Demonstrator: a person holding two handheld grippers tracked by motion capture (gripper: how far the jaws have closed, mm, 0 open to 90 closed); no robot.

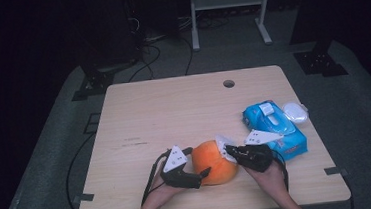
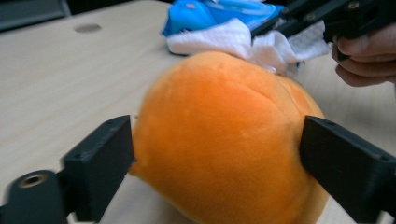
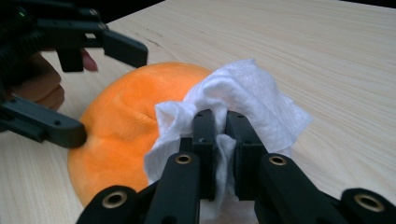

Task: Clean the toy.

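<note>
The high view shows a blue wipes pack [image 1: 274, 129] at two o'clock of the orange plush [image 1: 214, 162]. In the gripper views, the right hand-held gripper [image 3: 220, 122] is clenched on a white wipe [image 3: 247, 95], and the left hand-held gripper [image 2: 215, 154] is released around the plush, whose long axis I cannot tell.

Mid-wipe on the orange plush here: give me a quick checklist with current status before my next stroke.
1. Wipe clamped in right gripper: ok, jaws shut on it.
2. Wipe touching orange plush: ok, it lies against the top.
3. Left gripper steadying the plush: not ok, jaws straddle it without squeezing it.
4. Plush resting on table: ok.
5. Blue wipe pack clear of the stroke: ok, it sits behind the right gripper.
6. How clean the plush's underside is: cannot tell, hidden.
</note>
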